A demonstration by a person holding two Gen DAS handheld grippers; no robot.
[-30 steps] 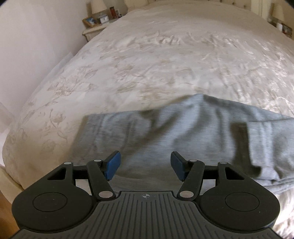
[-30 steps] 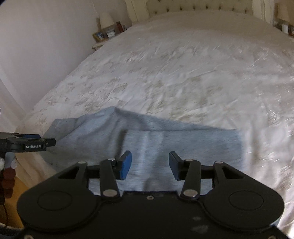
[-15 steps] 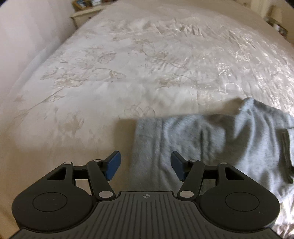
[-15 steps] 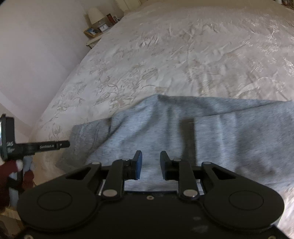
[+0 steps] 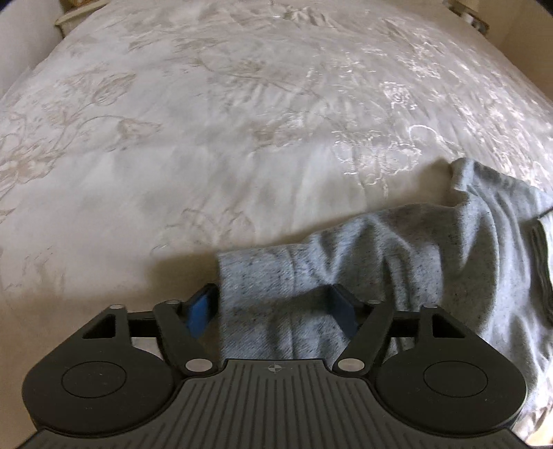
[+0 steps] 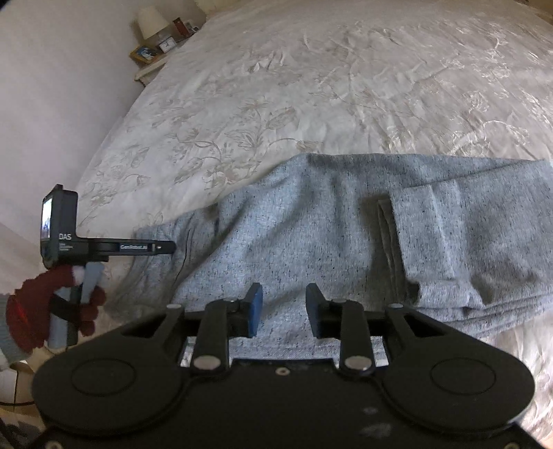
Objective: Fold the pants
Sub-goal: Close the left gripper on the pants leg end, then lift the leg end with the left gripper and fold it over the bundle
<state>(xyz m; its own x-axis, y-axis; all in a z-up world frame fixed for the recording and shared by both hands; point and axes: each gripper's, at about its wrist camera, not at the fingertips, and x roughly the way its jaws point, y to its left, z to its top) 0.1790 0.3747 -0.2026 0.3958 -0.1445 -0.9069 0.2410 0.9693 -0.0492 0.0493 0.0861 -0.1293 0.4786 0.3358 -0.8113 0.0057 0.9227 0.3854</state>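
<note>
The grey pants (image 6: 311, 241) lie partly folded near the front edge of the bed (image 5: 242, 138), one leg end already doubled over on the right. The left tongs (image 5: 273, 311) stand wide, having just been opening, and straddle the cuffed leg end without the pads pressing it. The right tongs (image 6: 281, 307) stand partly apart, also just opening a little, hovering over the middle of the cloth and holding nothing. In my judgement the step in hand is gripping the left leg end; it is best done by taking all layers of the cuff squarely before lifting, so the fold lands even. A gloved hand (image 6: 52, 307) shows at the left. A bedside stand with a lamp (image 6: 150, 22) sits well apart; nothing obstructs.
</note>
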